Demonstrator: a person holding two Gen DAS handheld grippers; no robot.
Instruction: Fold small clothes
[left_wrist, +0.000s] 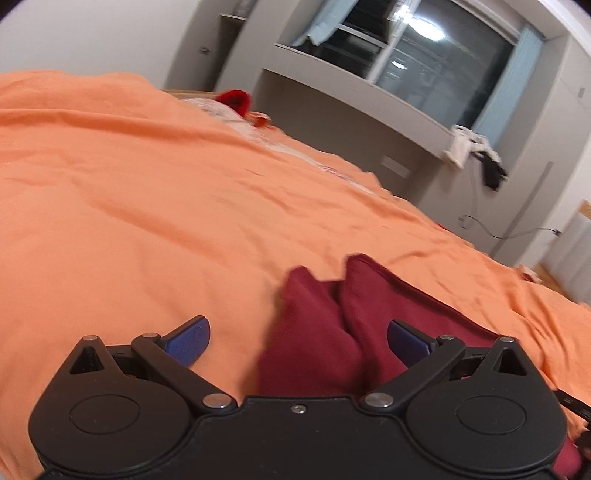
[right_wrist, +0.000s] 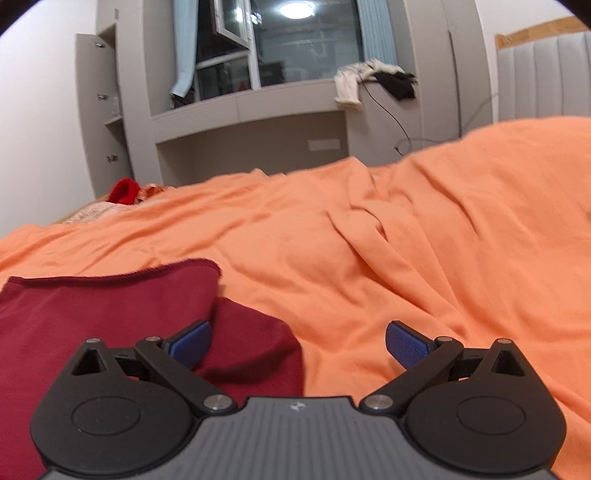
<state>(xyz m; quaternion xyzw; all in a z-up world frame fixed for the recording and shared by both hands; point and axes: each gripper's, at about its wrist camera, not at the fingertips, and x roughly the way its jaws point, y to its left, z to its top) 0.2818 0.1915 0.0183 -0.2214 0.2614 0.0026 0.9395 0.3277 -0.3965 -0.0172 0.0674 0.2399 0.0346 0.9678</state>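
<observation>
A dark red garment lies on the orange bedsheet. In the left wrist view its bunched folds sit between the blue pads of my left gripper, which is open; the pads do not press on the cloth. In the right wrist view the same garment spreads flat at the lower left with a folded flap near the left pad. My right gripper is open too, its left finger over the garment's edge and its right finger over bare sheet.
A bright red item and pale patterned fabric lie at the bed's far end. Beyond the bed is a grey window ledge with white and black clothes draped on it. A padded headboard stands at the right.
</observation>
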